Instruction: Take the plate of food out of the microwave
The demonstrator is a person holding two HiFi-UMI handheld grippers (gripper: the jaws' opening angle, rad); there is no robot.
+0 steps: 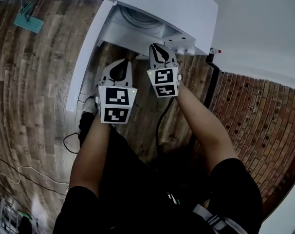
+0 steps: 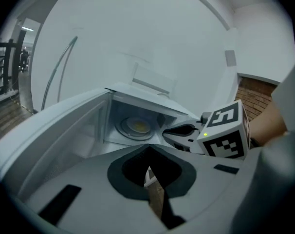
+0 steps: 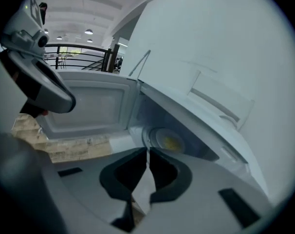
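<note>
Left tool [image 2: 148, 149], right tool [image 3: 147, 151], both closed, plate [image 2: 137, 126] flat inside open microwave [image 2: 96, 123]

The brown wood-plank floor [image 1: 35, 82] carries a teal flat-headed tool on a grey pole [image 1: 28, 22] and, well apart from it, a looping thin black cable [image 1: 64, 141]

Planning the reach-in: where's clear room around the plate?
Free: open front of the white microwave, between its swung-open door and right side; nothing stands before the round plate of yellow food. Crowded: left gripper and right gripper side by side there.
</note>
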